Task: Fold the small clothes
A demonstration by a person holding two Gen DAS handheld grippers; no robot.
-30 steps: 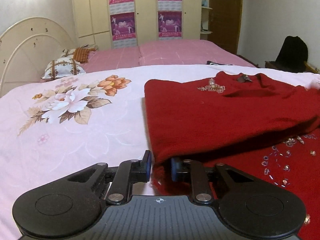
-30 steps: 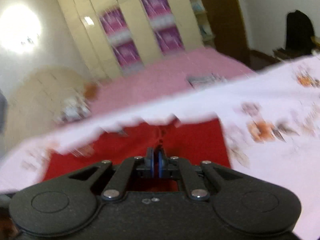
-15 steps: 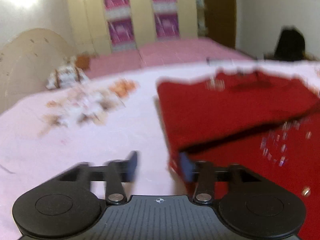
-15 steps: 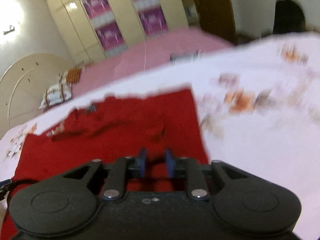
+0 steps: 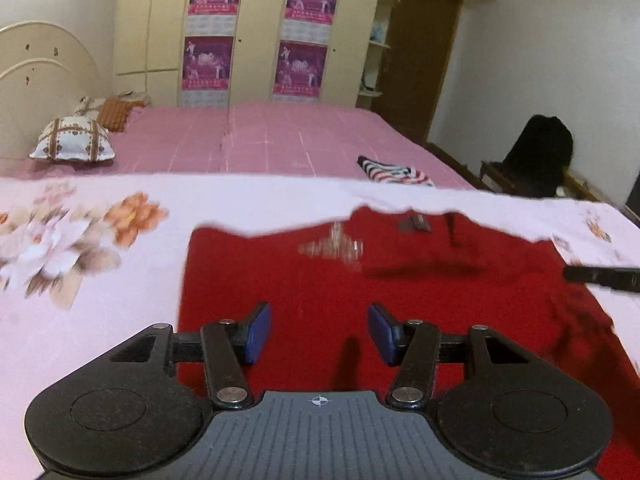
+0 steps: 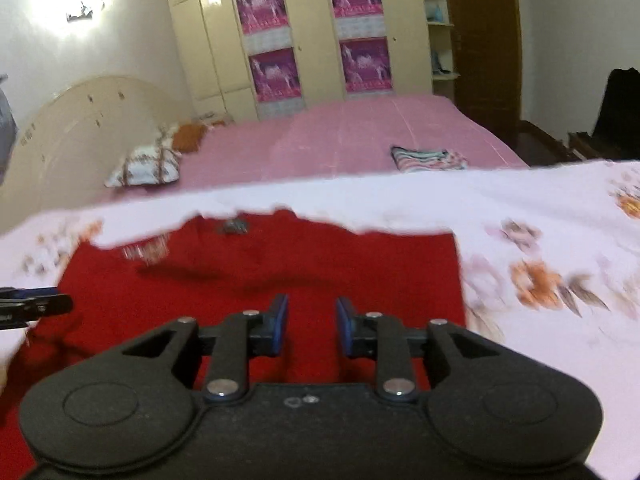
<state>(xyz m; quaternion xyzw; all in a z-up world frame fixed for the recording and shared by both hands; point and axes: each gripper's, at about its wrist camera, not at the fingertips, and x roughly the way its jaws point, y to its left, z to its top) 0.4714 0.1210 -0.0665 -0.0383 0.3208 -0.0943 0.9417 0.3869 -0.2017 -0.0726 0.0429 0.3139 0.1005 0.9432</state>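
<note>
A red knitted sweater point(image 5: 400, 300) with bead trim point(image 5: 336, 246) lies folded flat on the flowered pink sheet point(image 5: 100, 280). My left gripper point(image 5: 319, 328) hovers over its near left part, jaws opening, with nothing between the blue pads. In the right wrist view, my right gripper point(image 6: 311, 320) hangs over the sweater point(image 6: 320, 256) near its right edge, jaws also opening and empty. One black finger point(image 5: 600, 276) of the right gripper shows at the left view's right edge. The left gripper's finger point(image 6: 36, 304) shows at the right view's left edge.
Behind the sheet stretches a pink bed with a folded striped garment point(image 5: 394, 172) and patterned pillows point(image 5: 72, 144). A cream headboard stands at the left, wardrobes with purple posters at the back. A black bag point(image 5: 536, 156) sits on a chair at the right.
Both grippers, shut on the sweater's cloth a second ago, have opened and let it go. They have shifted over the sweater, which now lies flat.
</note>
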